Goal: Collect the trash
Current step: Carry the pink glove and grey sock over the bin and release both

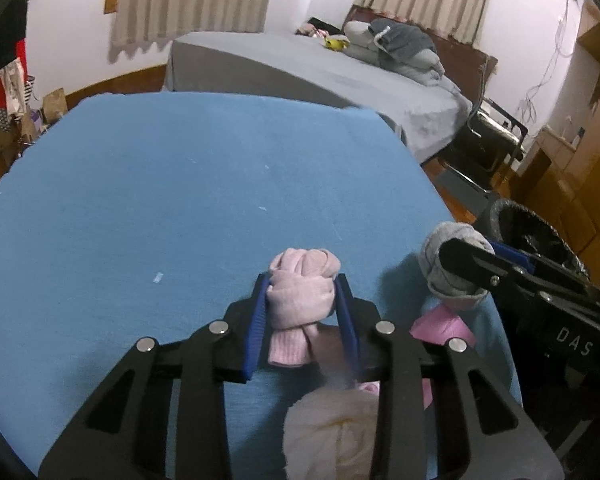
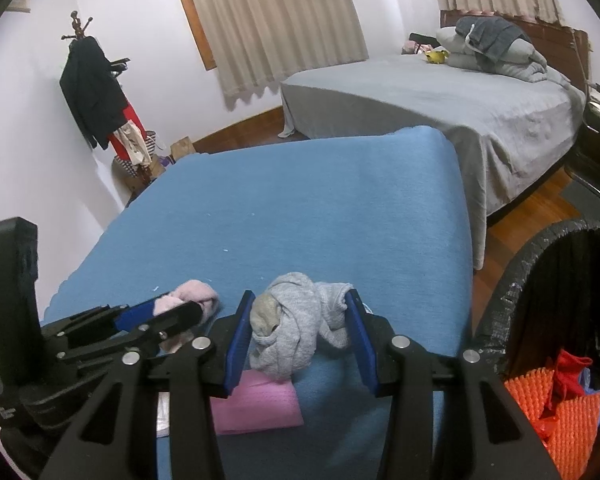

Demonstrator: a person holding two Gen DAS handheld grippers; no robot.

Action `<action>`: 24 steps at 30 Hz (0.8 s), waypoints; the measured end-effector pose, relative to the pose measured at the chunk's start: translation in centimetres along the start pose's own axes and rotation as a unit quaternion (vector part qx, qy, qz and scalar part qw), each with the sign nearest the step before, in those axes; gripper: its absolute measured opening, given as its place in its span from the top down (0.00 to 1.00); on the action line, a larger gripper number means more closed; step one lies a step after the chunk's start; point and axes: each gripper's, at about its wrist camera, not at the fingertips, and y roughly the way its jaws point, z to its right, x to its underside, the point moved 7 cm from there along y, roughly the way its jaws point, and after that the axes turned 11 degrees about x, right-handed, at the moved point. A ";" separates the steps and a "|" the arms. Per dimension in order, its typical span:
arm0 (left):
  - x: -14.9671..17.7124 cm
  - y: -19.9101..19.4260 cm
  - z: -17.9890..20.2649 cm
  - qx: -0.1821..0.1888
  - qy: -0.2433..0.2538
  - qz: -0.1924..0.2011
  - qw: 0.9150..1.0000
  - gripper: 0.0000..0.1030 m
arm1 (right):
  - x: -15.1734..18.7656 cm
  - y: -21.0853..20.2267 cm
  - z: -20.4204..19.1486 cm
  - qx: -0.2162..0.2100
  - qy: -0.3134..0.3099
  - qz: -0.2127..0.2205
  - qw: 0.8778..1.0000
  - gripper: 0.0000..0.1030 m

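Observation:
A knotted pale pink sock bundle [image 1: 300, 300] lies on the blue-covered table [image 1: 180, 200]. My left gripper [image 1: 302, 280] is shut on it, a blue pad pressing each side. To the right, my right gripper [image 2: 298, 298] is shut on a knotted grey sock bundle [image 2: 292, 328], which hangs just above the cloth near the table's right edge. The right wrist view also shows the left gripper [image 2: 196, 308] with the pink bundle [image 2: 198, 294] at its tip. In the left wrist view the grey bundle [image 1: 440, 276] shows at the right gripper's tip.
A flat pink packet [image 2: 256, 404] lies on the cloth under the grey bundle. A fluffy whitish-pink item [image 1: 332, 432] sits below my left gripper. A black lined bin [image 2: 512, 300] stands right of the table, holding orange [image 2: 560, 412] and red waste. A grey bed [image 2: 460, 112] lies beyond.

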 end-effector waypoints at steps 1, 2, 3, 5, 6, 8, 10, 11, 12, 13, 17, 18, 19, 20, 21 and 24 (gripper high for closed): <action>-0.2 -0.4 -0.1 -0.003 -0.001 0.007 1.000 0.69 | -0.1 -0.1 0.0 -0.001 0.000 0.002 1.000 0.56; -0.5 -0.8 -0.2 -0.006 -0.003 0.013 1.000 0.69 | -0.1 -0.2 0.1 -0.001 0.000 0.003 1.000 0.56; -0.8 -1.1 -0.2 -0.009 -0.003 0.017 1.000 0.69 | -0.2 -0.3 0.1 -0.002 0.001 0.005 1.000 0.56; -1.3 -1.7 -0.2 -0.016 -0.002 0.025 1.000 0.69 | -0.5 -0.7 0.0 -0.003 0.000 0.009 1.000 0.56; -1.5 -2.0 -0.2 -0.020 0.000 0.030 0.999 0.69 | -0.6 -0.9 -0.1 -0.004 0.000 0.011 1.000 0.56; -1.9 -2.7 0.0 -0.025 0.004 0.037 0.999 0.69 | -0.9 -1.3 -0.2 -0.006 -0.002 0.016 1.000 0.56; -2.4 -3.5 0.4 -0.030 0.007 0.045 0.999 0.69 | -1.2 -1.9 -0.3 -0.007 -0.003 0.021 1.000 0.56; -2.6 -3.7 0.5 -0.031 0.007 0.047 0.998 0.69 | -1.2 -2.2 -0.3 -0.008 -0.003 0.023 1.000 0.56; -2.7 -4.0 0.7 -0.032 0.009 0.049 0.998 0.69 | -1.4 -2.5 -0.3 -0.009 -0.004 0.025 1.000 0.56; -2.8 -4.2 0.8 -0.034 0.011 0.051 0.998 0.69 | -1.4 -2.8 -0.3 -0.009 -0.004 0.028 1.000 0.56; -3.0 -5.3 1.4 -0.041 0.013 0.057 0.997 0.69 | -1.9 -4.2 -0.4 -0.010 -0.006 0.039 0.999 0.56; -3.1 -5.5 1.7 -0.044 0.014 0.057 0.997 0.69 | -2.0 -4.7 -0.4 -0.011 -0.006 0.043 0.999 0.56; -3.1 -5.8 2.0 -0.044 0.016 0.060 0.997 0.69 | -2.1 -5.0 -0.3 -0.011 -0.005 0.046 0.999 0.56; -3.2 -6.0 2.3 -0.044 0.017 0.062 0.997 0.69 | -2.1 -5.4 -0.3 -0.012 -0.005 0.049 0.999 0.56; -3.2 -6.3 2.5 -0.045 0.018 0.064 0.997 0.69 | -2.2 -5.7 -0.2 -0.012 -0.005 0.051 0.999 0.56; -3.4 -7.0 3.5 -0.042 0.020 0.071 0.996 0.69 | -2.3 -6.9 -0.1 -0.013 -0.007 0.058 0.998 0.56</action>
